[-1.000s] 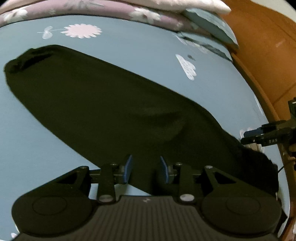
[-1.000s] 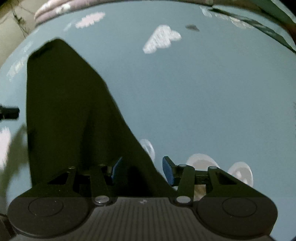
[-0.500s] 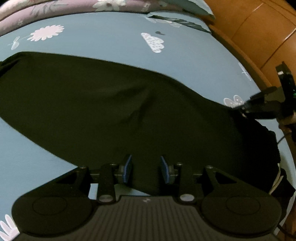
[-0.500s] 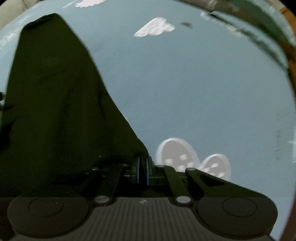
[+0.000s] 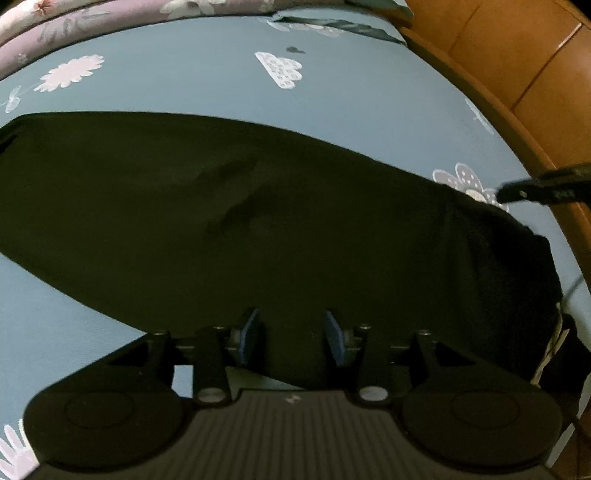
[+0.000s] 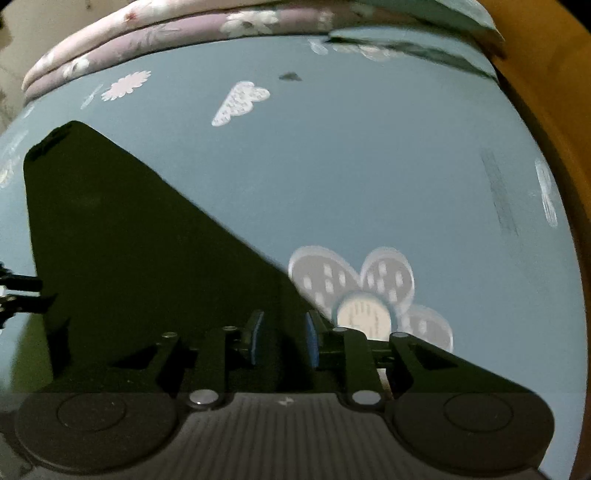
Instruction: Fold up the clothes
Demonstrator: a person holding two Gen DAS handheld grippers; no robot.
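Note:
A black garment (image 5: 258, 214) lies spread flat on the blue flower-print bedsheet (image 5: 369, 110). My left gripper (image 5: 293, 338) hovers over its near edge, pointing steeply down. Its jaws are opening, with black cloth showing between the blue pads but not pinched. In the right wrist view the garment (image 6: 129, 258) tapers away to the far left. My right gripper (image 6: 283, 338) sits at its near right edge, jaws opening, cloth lying loose between the pads. The right gripper's tip (image 5: 543, 190) shows at the garment's right end, and the left gripper's tip (image 6: 22, 291) at the left edge.
A pink floral quilt (image 5: 74, 22) is rolled along the far side of the bed. A wooden bed frame (image 5: 517, 55) curves along the right side. Bare sheet with a printed flower (image 6: 369, 295) lies to the right of the garment.
The right gripper closed on the garment's edge half a second ago and has now partly opened, letting the cloth go. The left gripper moved sideways along the near edge, its jaws slightly wider.

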